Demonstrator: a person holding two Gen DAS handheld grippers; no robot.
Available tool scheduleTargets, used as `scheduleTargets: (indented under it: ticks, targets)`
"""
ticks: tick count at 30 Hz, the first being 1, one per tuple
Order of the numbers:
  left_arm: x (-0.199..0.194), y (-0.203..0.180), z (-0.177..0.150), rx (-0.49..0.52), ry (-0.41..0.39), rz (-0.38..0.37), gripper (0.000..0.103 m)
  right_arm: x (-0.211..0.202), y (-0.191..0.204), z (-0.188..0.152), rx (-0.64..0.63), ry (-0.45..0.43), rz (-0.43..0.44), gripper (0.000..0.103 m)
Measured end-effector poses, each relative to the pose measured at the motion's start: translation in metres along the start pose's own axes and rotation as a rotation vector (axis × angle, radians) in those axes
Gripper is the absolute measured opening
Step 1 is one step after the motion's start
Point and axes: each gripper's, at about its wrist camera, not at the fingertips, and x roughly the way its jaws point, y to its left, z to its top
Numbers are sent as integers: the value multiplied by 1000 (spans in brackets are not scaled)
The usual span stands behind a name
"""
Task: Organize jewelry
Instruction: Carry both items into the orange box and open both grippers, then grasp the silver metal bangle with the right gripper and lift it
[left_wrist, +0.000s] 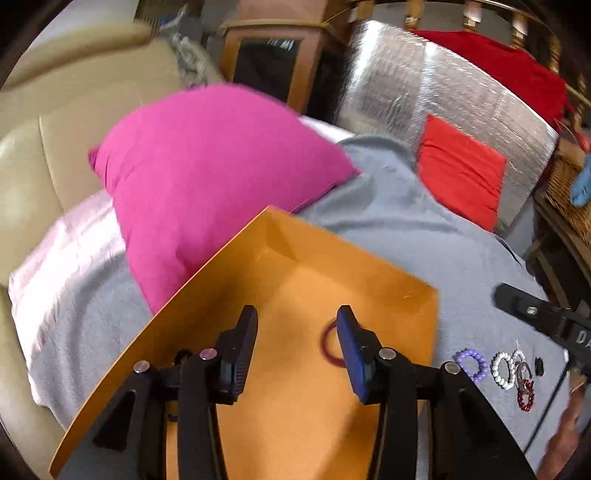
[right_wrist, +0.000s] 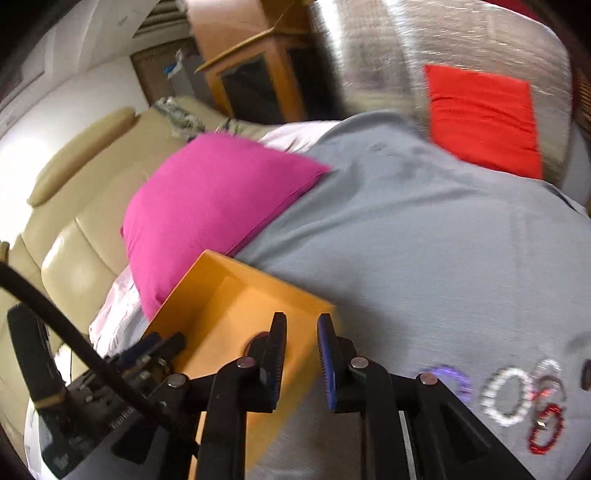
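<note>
1. We hold our left gripper (left_wrist: 297, 325) over the orange box (left_wrist: 369, 273), its jaws standing apart with nothing between the pads; a dark purple ring bracelet (left_wrist: 327, 341) lies flat on the box floor, partly hidden behind the right-hand finger.

2. Our right gripper (right_wrist: 302, 332) hangs above the box's near corner in the right wrist view, its jaws parted only narrowly and holding nothing. Both views are smeared by motion blur.

3. The rest of the jewelry waits on the grey blanket (left_wrist: 406, 229), to the right of the box and apart from it: a lilac bead bracelet (left_wrist: 471, 363), a white bead bracelet (left_wrist: 503, 369) just beside it, then a clear piece we cannot make out, and a red bead bracelet (left_wrist: 526, 395) nearest the edge of the view. A small dark item (left_wrist: 539, 365) sits past them; what it is we cannot tell.

4. We judge these bracelets to be light, limp loops of hard beads, probably strung on elastic: they should sag and swing once lifted, and smooth beads may roll out of a shallow pinch.

5. We think the best hold is across one side of a loop, pads closing on the bead strand itself, not around the whole ring. The white, clear and red pieces touch or overlap, so one could drag its neighbour; the lilac bracelet lies clear of them and looks easiest.

6. The blanket is soft, so fingertips pressed down may catch cloth.
</note>
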Motion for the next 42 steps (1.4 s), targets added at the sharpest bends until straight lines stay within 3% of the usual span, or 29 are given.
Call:
scheduleTargets:
  ticks: [4, 10, 14, 18, 21, 32, 39, 42]
  targets:
    - [-16, -43, -5, 90, -50, -12, 54, -46, -61, -15, 86, -45, -56, 20]
    - [-32, -109, -21, 233, -87, -54, 61, -109, -161, -65, 255, -75, -152, 21]
    - [-24, -146, -37, 307, -43, -93, 62, -129, -215, -104, 377, -79, -176, 29]
    - [-15, -174, -51, 355, 5, -127, 62, -128, -247, -136, 471, -86, -158, 29]
    - [-8, -189, -60, 375, 41, -154, 62, -121, -262, -152, 508, -62, -146, 29]
    - [24, -227, -81, 402, 151, -166, 63, -91, -279, -153, 541, 11, -74, 29]
    - [36, -235, -86, 437, 187, -143, 63, -89, -281, -148, 531, -5, -74, 29]
    - [43, -227, -83, 421, 202, -112, 63, -84, -279, -141, 499, -20, -92, 49]
